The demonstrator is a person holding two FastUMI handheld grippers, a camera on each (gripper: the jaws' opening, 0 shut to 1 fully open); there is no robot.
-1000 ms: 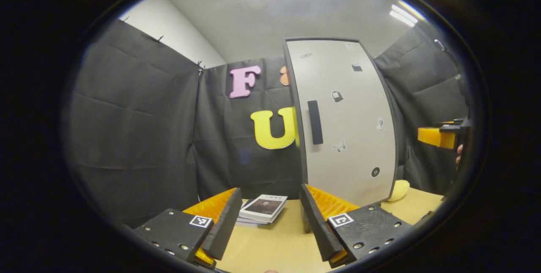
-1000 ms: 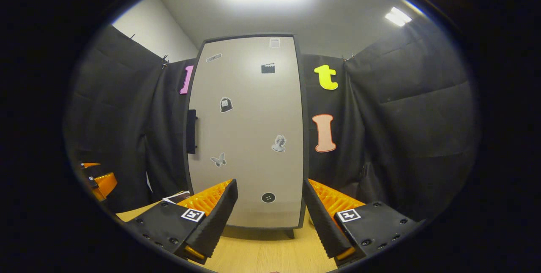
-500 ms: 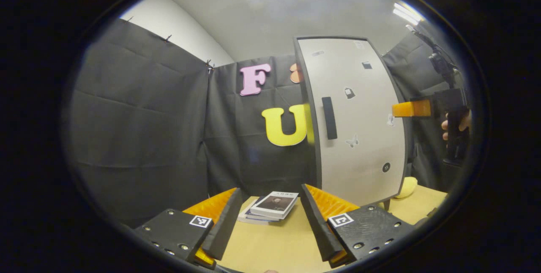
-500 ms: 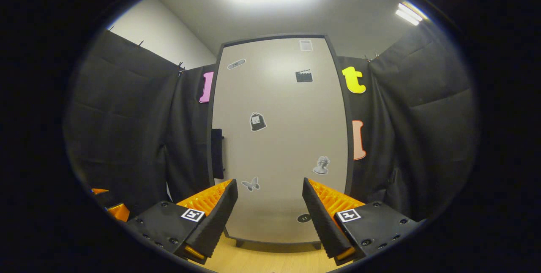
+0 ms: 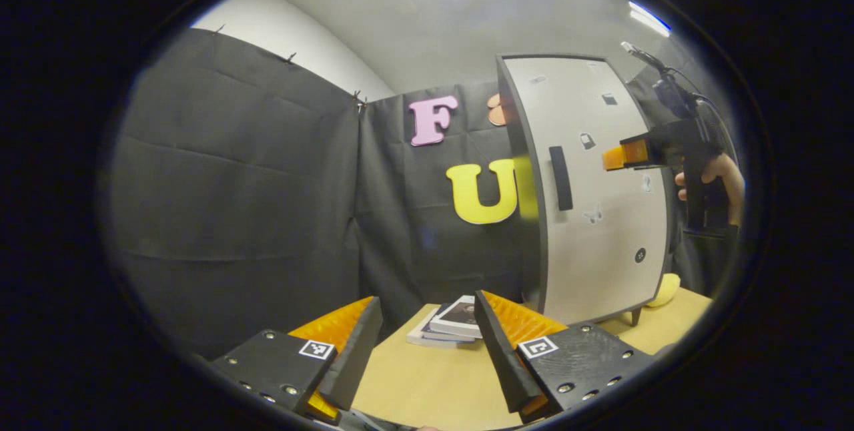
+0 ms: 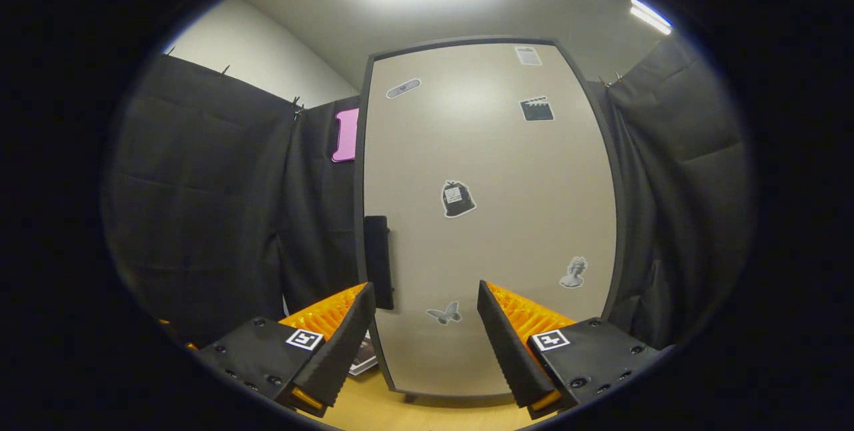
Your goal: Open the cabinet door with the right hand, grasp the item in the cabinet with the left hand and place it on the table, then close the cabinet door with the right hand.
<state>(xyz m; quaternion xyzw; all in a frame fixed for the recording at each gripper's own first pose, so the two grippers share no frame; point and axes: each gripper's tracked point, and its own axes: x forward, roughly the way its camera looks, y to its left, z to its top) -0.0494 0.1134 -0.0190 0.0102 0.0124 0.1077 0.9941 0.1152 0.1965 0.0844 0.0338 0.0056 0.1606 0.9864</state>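
A tall pale cabinet (image 5: pixel 594 184) with a dark frame stands on the wooden table (image 5: pixel 434 384), its door (image 6: pixel 487 217) closed and dotted with small stickers. A black vertical handle (image 6: pixel 377 261) sits on the door's left edge and also appears in the left gripper view (image 5: pixel 560 177). My right gripper (image 6: pixel 427 324) is open, raised in front of the door, with the handle just left of and above its left finger. In the left gripper view the right gripper (image 5: pixel 620 154) is held by a hand (image 5: pixel 724 181) near the door's upper half. My left gripper (image 5: pixel 427 344) is open and holds nothing, low over the table.
A small stack of books (image 5: pixel 450 324) lies on the table left of the cabinet, also glimpsed in the right gripper view (image 6: pixel 363 357). A yellow rounded object (image 5: pixel 664 289) sits behind the cabinet's right side. Black cloth walls close in all around.
My right gripper has risen and come closer to the cabinet door, toward the handle. The left gripper view has swung left, so the cabinet now sits further right in it.
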